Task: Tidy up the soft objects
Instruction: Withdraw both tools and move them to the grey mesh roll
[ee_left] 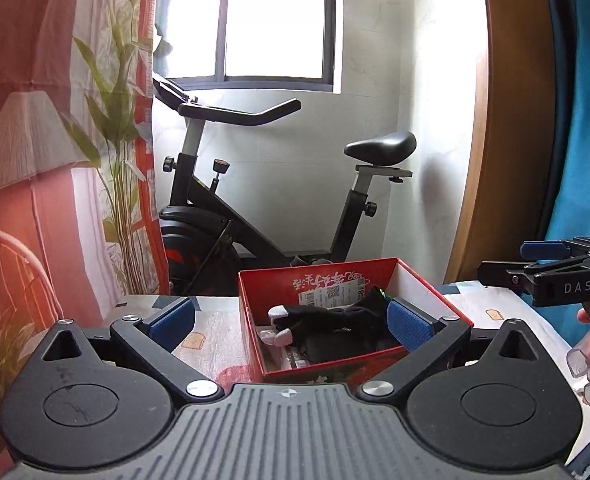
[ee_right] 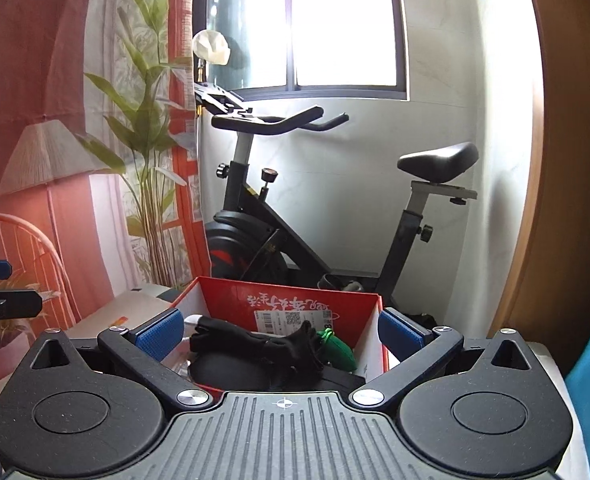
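L hand-held gripper (ee_left: 291, 322): jaws spread wide, nothing between the blue pads (ee_left: 407, 322), hovering just short of the red box (ee_left: 251, 304). R pad sits at the box's 3 o'clock rim in the left view. R hand-held gripper (ee_right: 281, 334): also spread wide, holding nothing, pads straddling the box (ee_right: 291, 304) on both sides.

Box stands on the worktop (ee_left: 211, 328), at 12 o'clock from both grippers. Inside: black glove (ee_left: 327, 318) w/ white-pink fingertips, lying across the middle; black glove (ee_right: 255, 346) in the right view too, draped over a dark rounded item, can't tell what. Green thing (ee_right: 335, 346) at the box's 3 o'clock corner, touching the glove. White shipping label (ee_right: 293, 318) on the far inner wall.

Behind the box, 12 o'clock: exercise bike (ee_right: 335, 216) under the window (ee_right: 343, 24). Curtain (ee_left: 35, 80) w/ plant print at 9 o'clock.
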The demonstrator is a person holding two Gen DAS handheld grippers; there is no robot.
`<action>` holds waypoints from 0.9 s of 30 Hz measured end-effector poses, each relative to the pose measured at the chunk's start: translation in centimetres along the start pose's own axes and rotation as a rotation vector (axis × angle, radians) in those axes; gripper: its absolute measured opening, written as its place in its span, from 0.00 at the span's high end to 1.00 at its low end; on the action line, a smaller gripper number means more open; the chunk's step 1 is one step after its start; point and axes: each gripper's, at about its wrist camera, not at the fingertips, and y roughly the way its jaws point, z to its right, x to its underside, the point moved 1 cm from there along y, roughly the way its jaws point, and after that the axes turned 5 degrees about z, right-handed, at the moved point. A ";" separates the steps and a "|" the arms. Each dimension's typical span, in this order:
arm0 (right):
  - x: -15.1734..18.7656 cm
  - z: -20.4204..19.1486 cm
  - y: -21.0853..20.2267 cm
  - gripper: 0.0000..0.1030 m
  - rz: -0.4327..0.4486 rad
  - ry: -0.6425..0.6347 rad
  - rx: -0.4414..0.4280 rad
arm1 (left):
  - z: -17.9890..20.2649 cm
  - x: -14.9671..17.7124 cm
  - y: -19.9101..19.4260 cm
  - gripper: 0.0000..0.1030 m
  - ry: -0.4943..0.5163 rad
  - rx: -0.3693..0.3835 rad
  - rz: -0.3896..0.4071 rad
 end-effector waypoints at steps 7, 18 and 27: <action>1.8 -1.3 -5.0 0.00 0.039 0.077 -0.003 | 0.7 2.7 -3.0 0.00 -0.020 -0.016 0.013; 6.5 -3.4 -9.4 0.00 0.052 0.037 0.046 | 1.2 7.9 -5.1 0.00 -0.056 -0.030 -0.005; 12.3 -4.7 -10.0 0.00 0.015 -0.003 0.041 | 1.3 10.5 -4.2 0.00 -0.091 -0.009 -0.081</action>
